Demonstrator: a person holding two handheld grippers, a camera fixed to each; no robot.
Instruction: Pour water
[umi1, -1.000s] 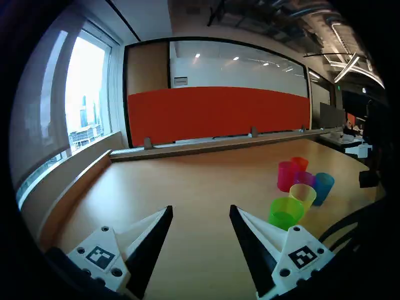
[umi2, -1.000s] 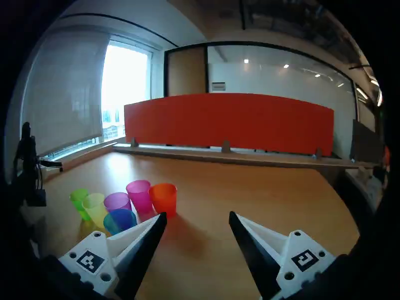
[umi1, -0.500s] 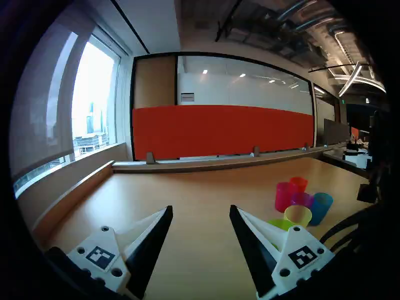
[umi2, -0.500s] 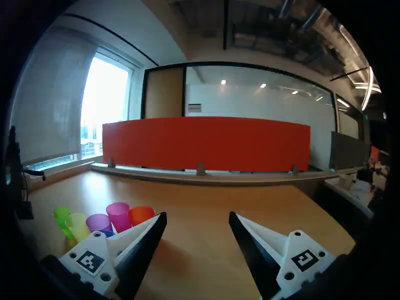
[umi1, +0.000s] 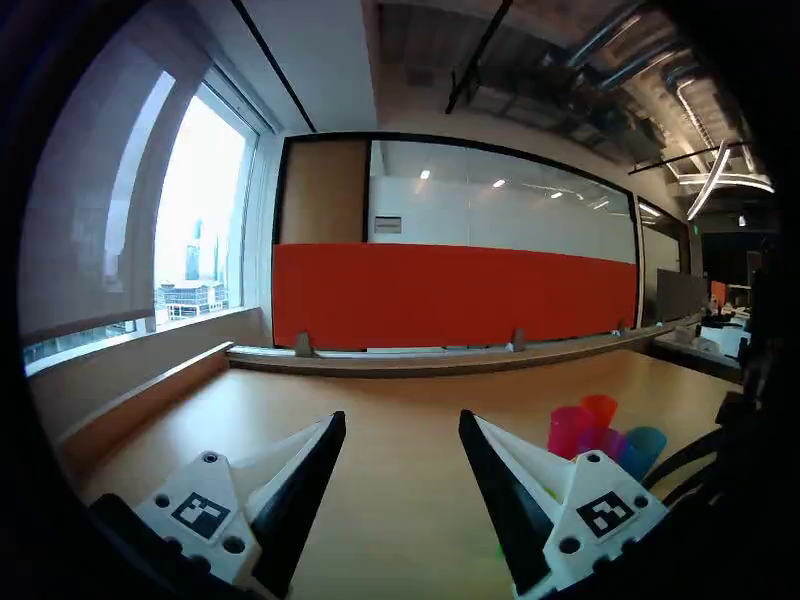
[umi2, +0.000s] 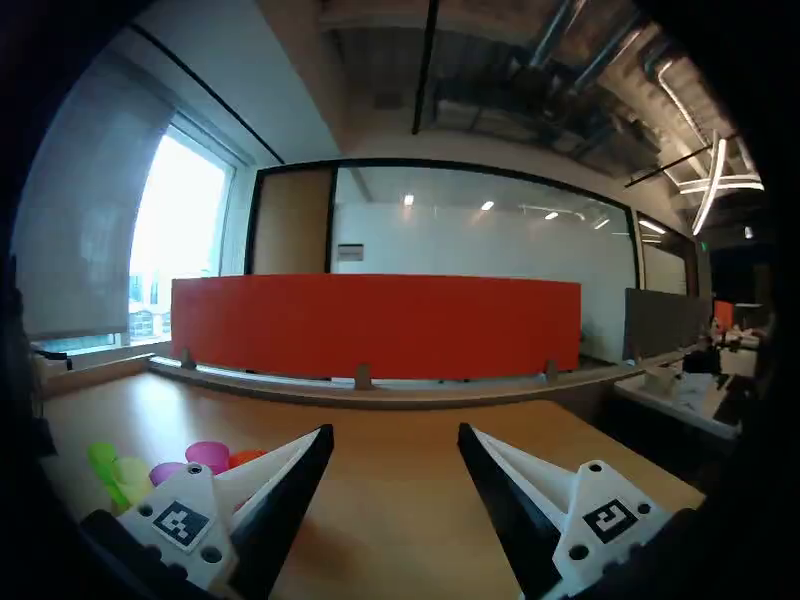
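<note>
Table (umi1: 390, 400): broad wooden top under both grippers.
Partition (umi1: 450, 295): red panel at 12 o'clock, along the table's far edge.
Window (umi1: 195, 250): bright, at 10 o'clock.
Cups (umi1: 600, 432): coloured cluster at 4 o'clock in the left gripper view, partly hidden by a finger; in the right gripper view, cups (umi2: 190, 458) at 8 o'clock, outside the jaws.
Left gripper (umi1: 400, 415): jaws released, spread wide.
Right gripper (umi2: 395, 428): jaws released too.

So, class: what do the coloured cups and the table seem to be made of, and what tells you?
Coloured cups: probably translucent plastic, glossy; light glows through their walls.
Table: wood-look top, perhaps laminate or veneer, smooth satin finish; even tan colour with a soft window reflection.
</note>
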